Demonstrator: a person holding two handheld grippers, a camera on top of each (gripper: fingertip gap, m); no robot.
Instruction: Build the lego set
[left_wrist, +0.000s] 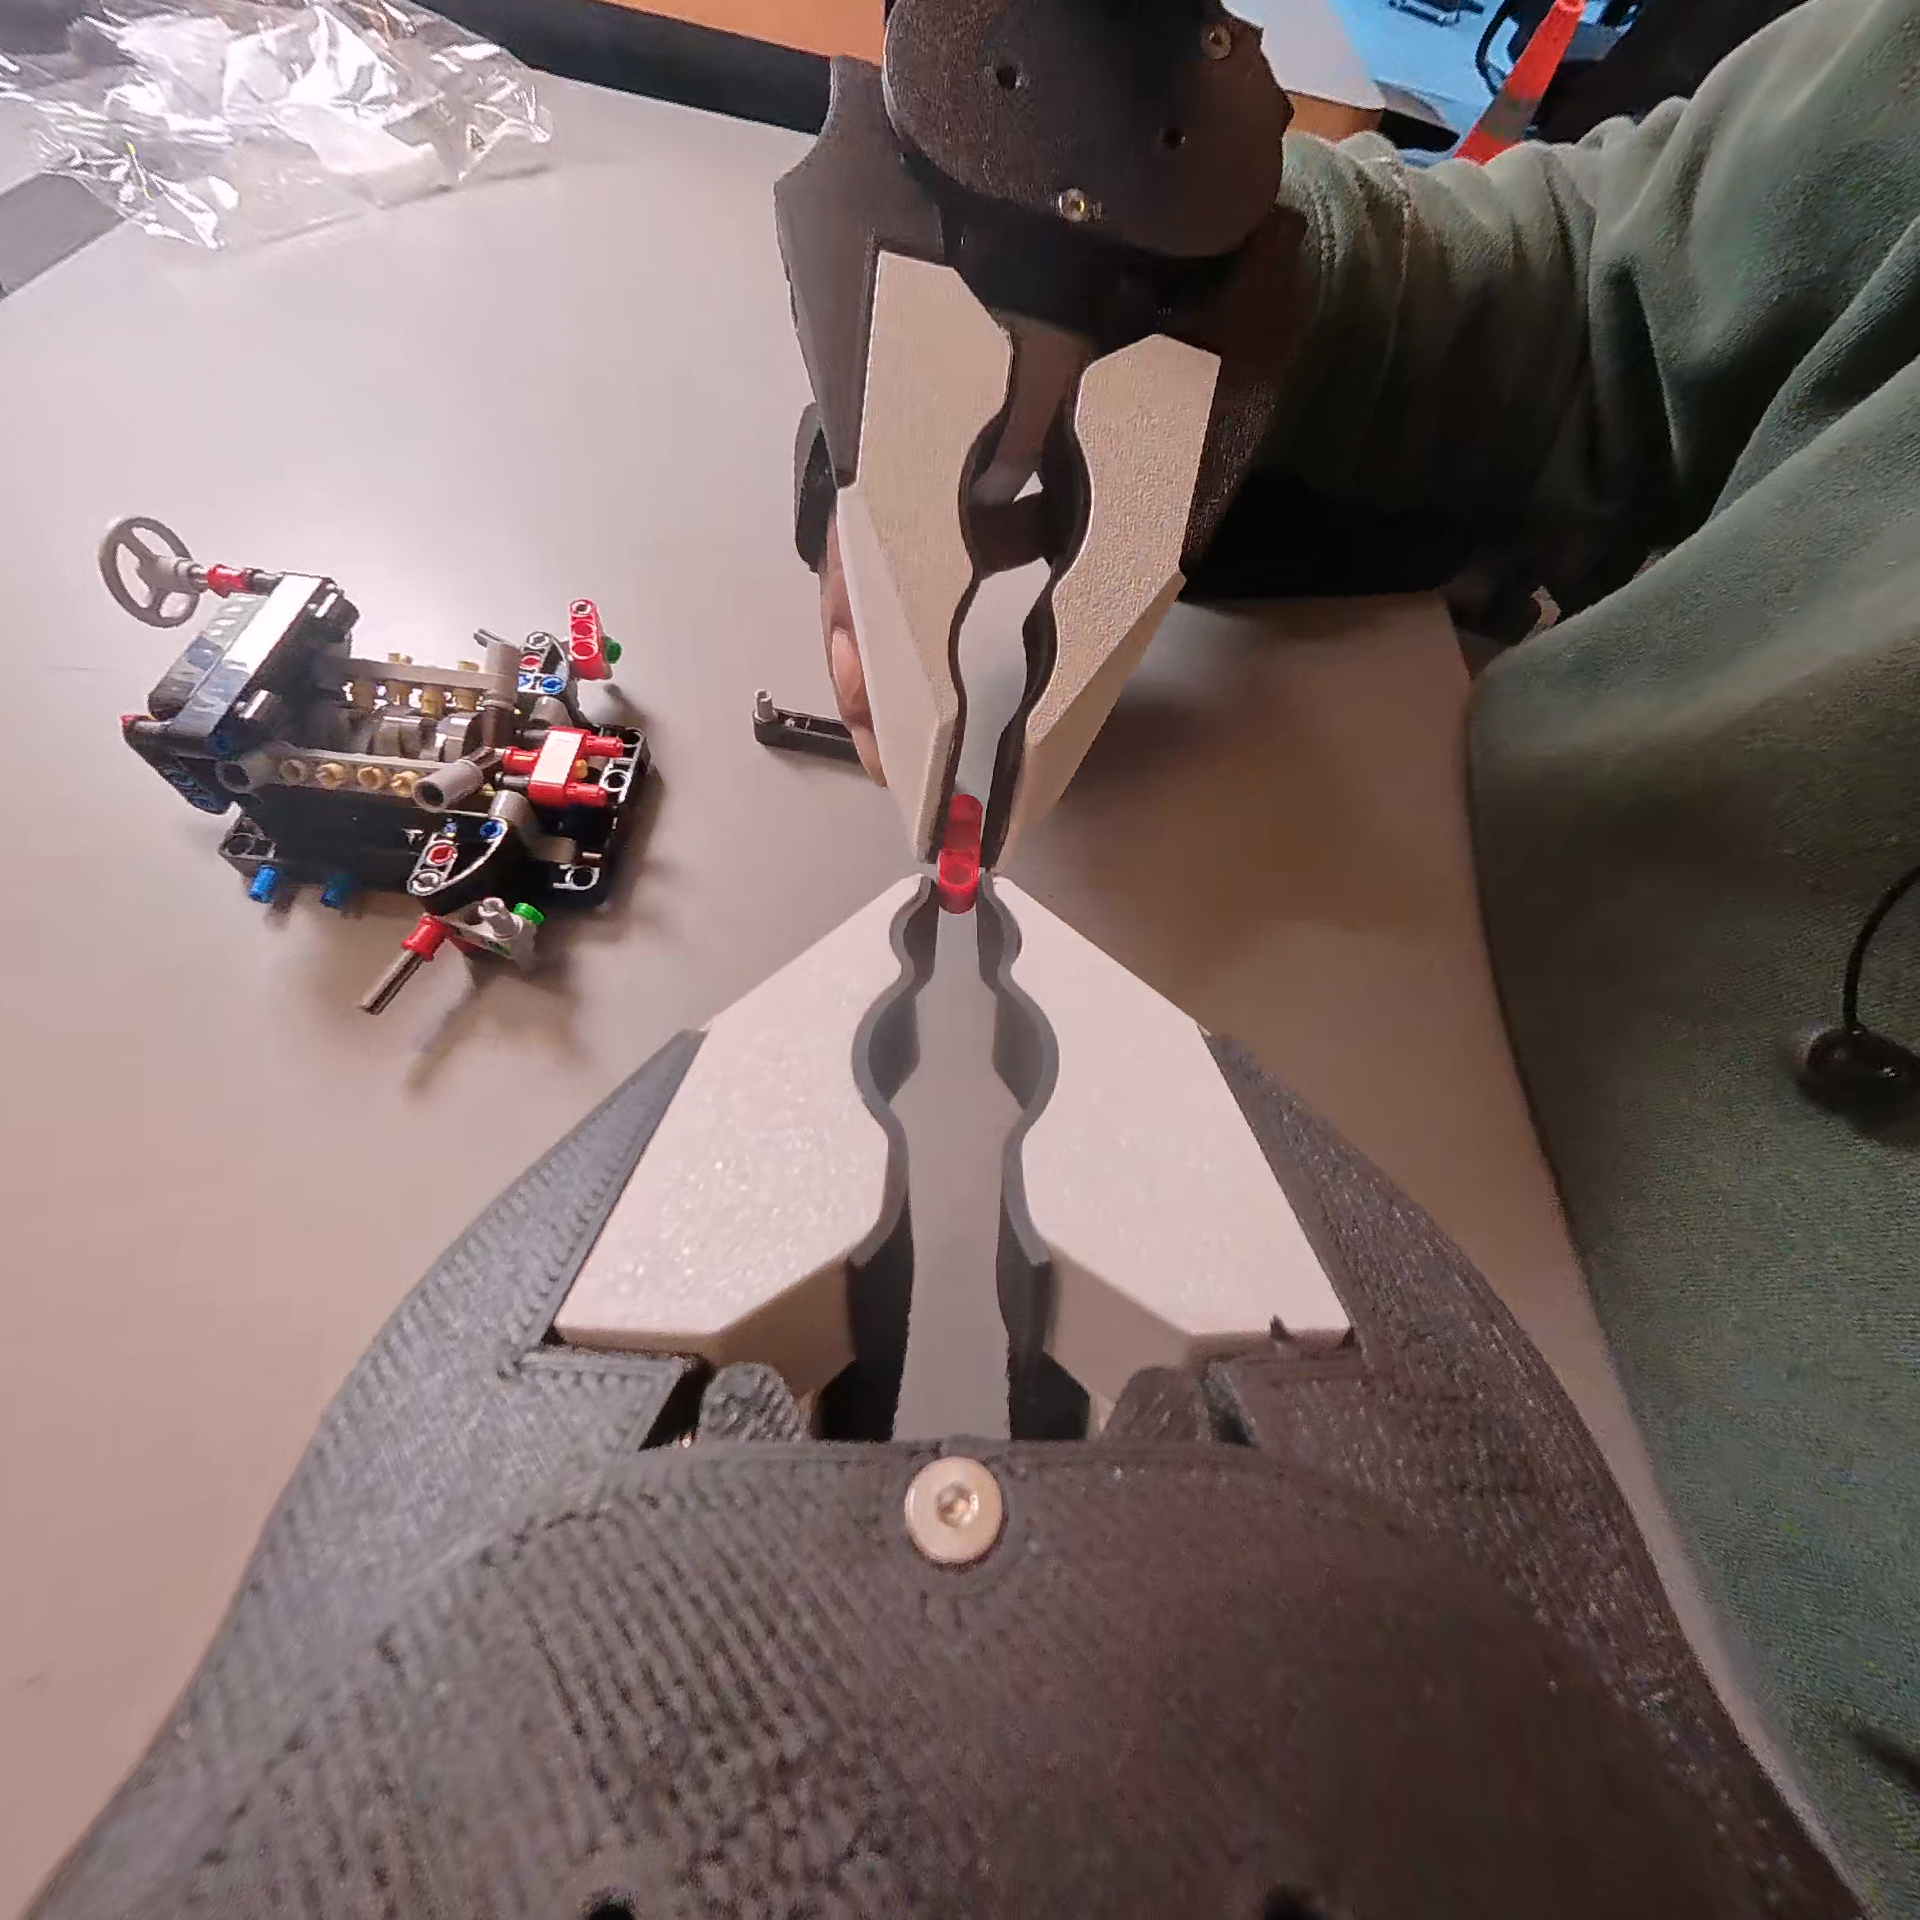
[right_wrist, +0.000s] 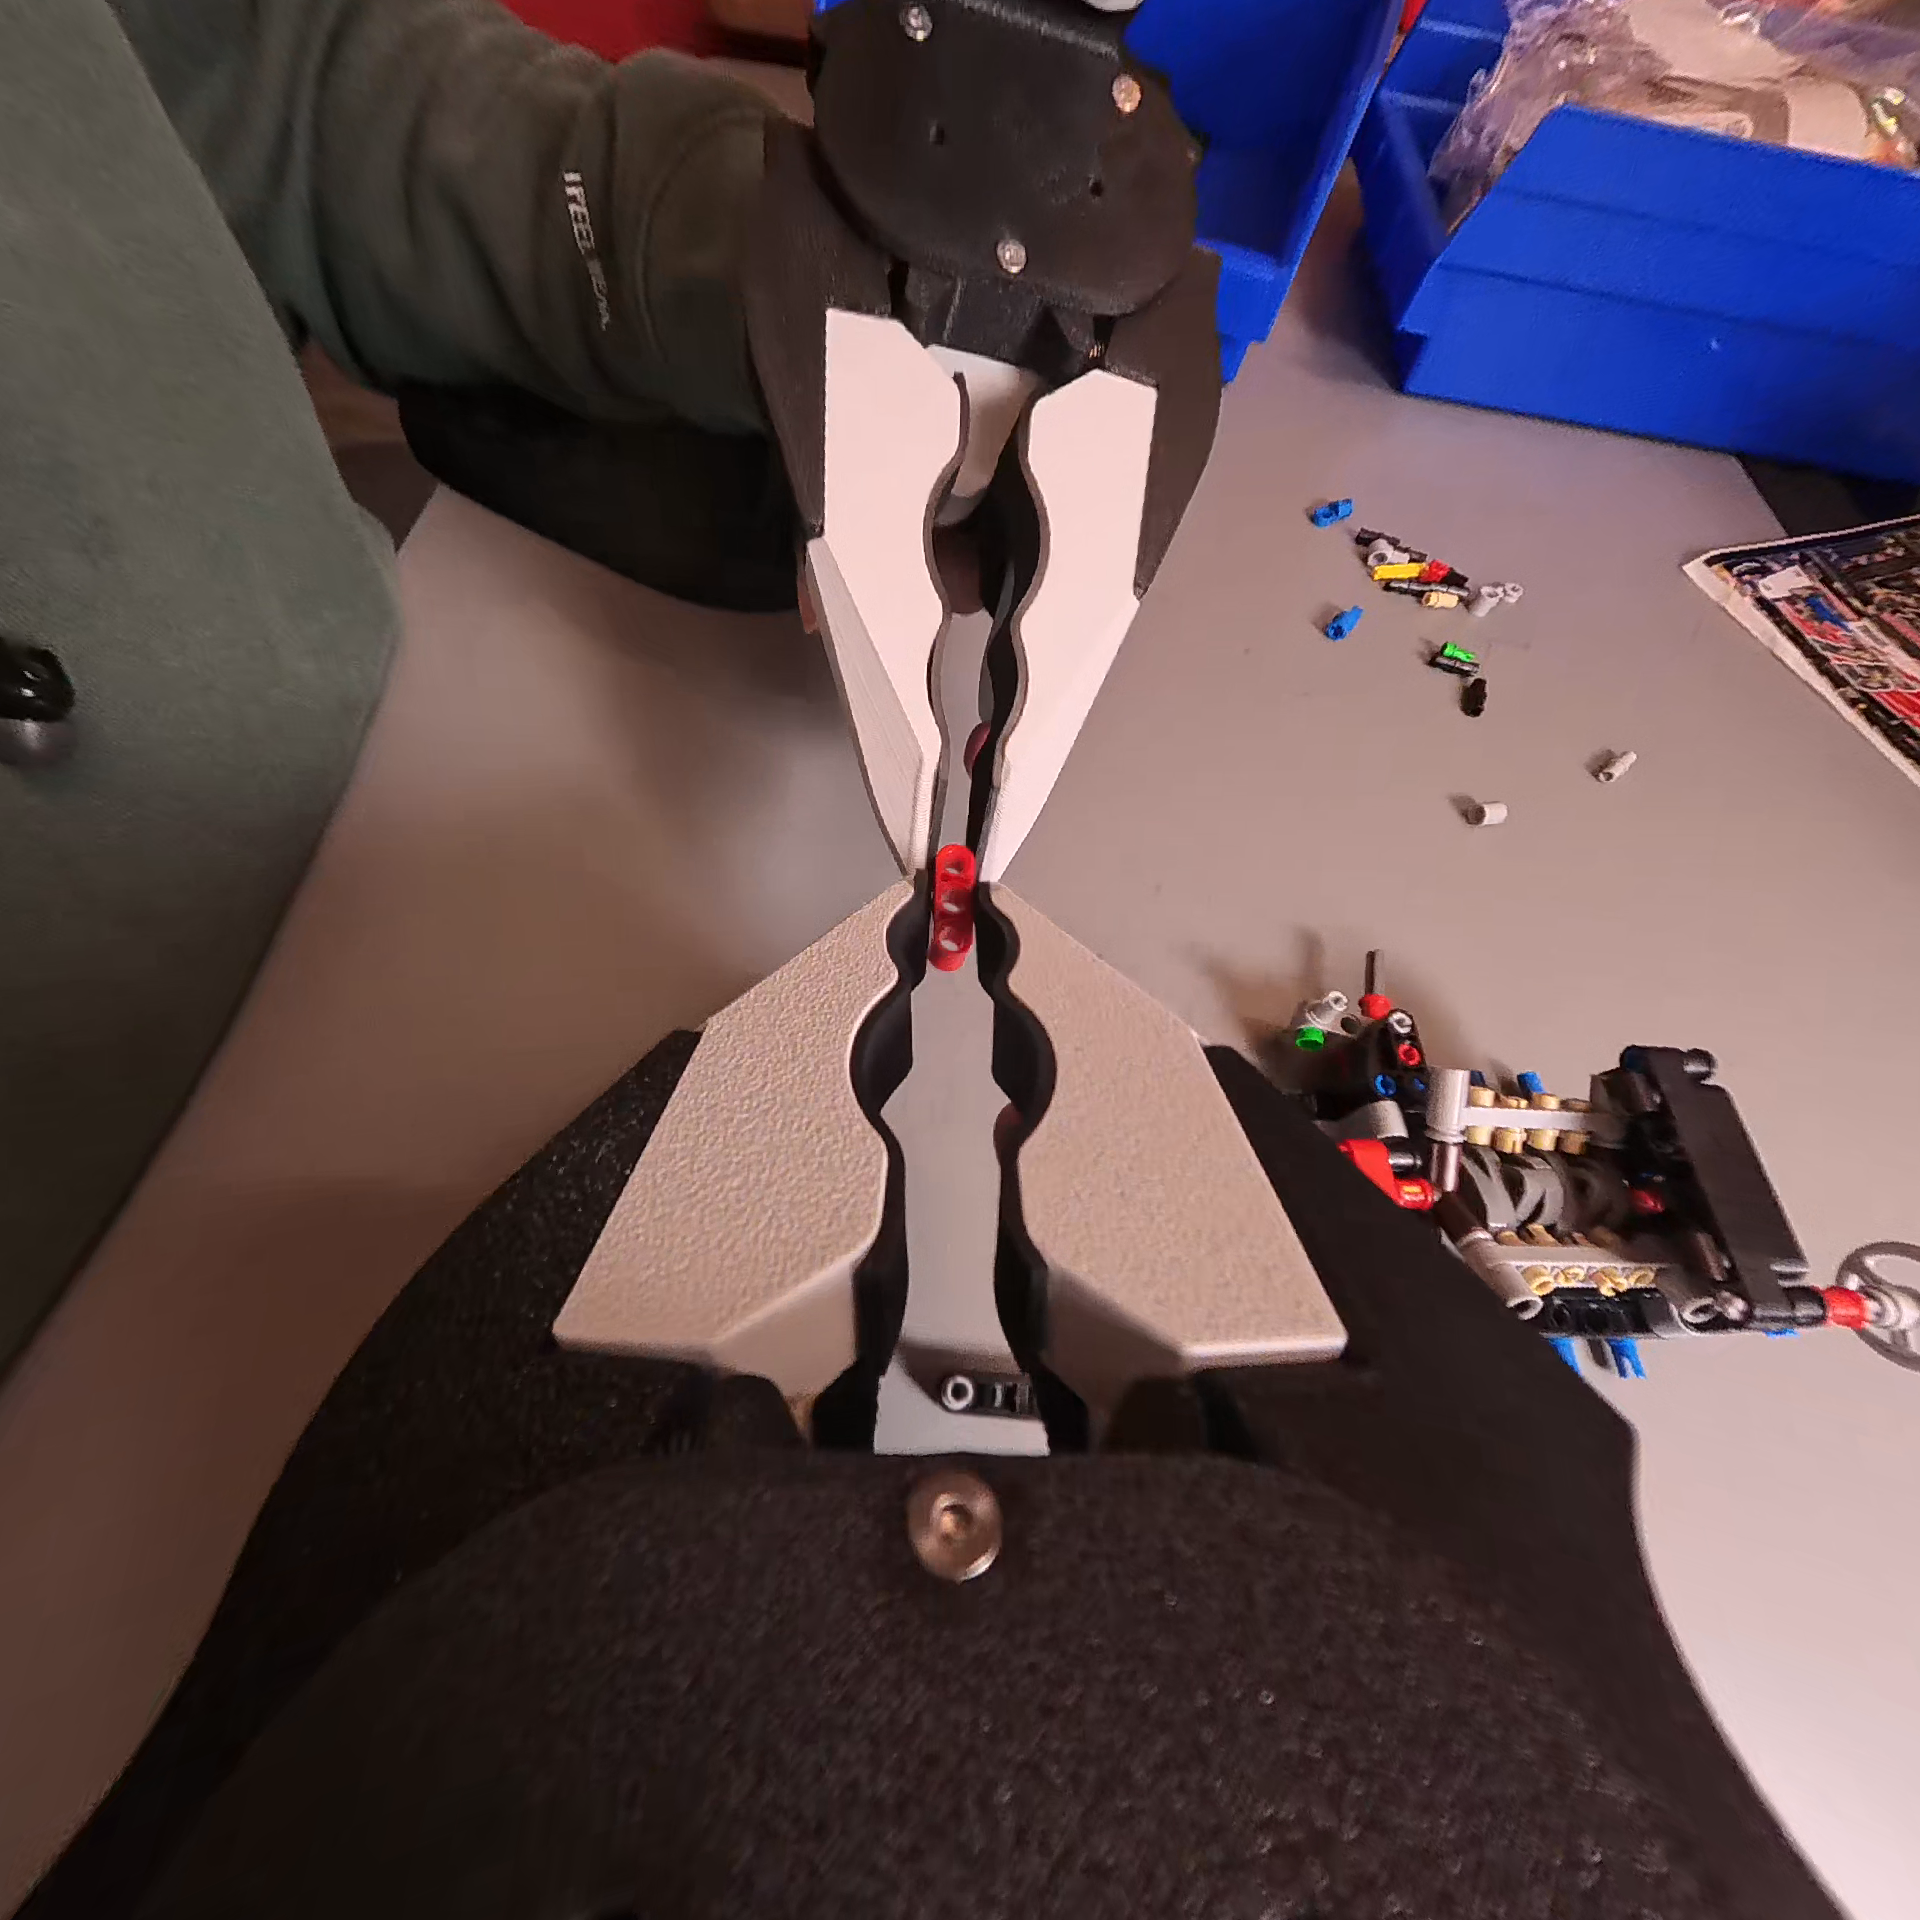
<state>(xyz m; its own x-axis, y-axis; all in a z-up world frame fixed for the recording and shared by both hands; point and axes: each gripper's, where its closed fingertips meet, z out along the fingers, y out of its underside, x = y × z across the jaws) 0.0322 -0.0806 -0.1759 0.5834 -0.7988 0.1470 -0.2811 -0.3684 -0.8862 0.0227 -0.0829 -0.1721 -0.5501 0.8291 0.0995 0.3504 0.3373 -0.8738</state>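
Note:
A small red lego beam (left_wrist: 961, 852) with holes is held in the air between my two grippers, which meet tip to tip above the grey table. My left gripper (left_wrist: 958, 896) is shut on its near end. My right gripper (left_wrist: 958, 831) comes in from above in the left wrist view and is shut on the other end. In the right wrist view the same red beam (right_wrist: 951, 912) sits in my right gripper (right_wrist: 954, 904), with the left gripper (right_wrist: 956, 862) facing it. The partly built lego model (left_wrist: 416, 769) with a grey steering wheel lies on the table to the left, and shows in the right wrist view (right_wrist: 1558, 1174).
A black lego beam (left_wrist: 805, 727) lies behind the right gripper. Several small loose pieces (right_wrist: 1423, 582) lie on the table, with blue bins (right_wrist: 1662, 260) and an instruction booklet (right_wrist: 1829, 634) beyond. A clear plastic bag (left_wrist: 260, 104) lies far left. Green sleeves (left_wrist: 1662, 520) flank the grippers. The grippers are tip to tip, or close to it.

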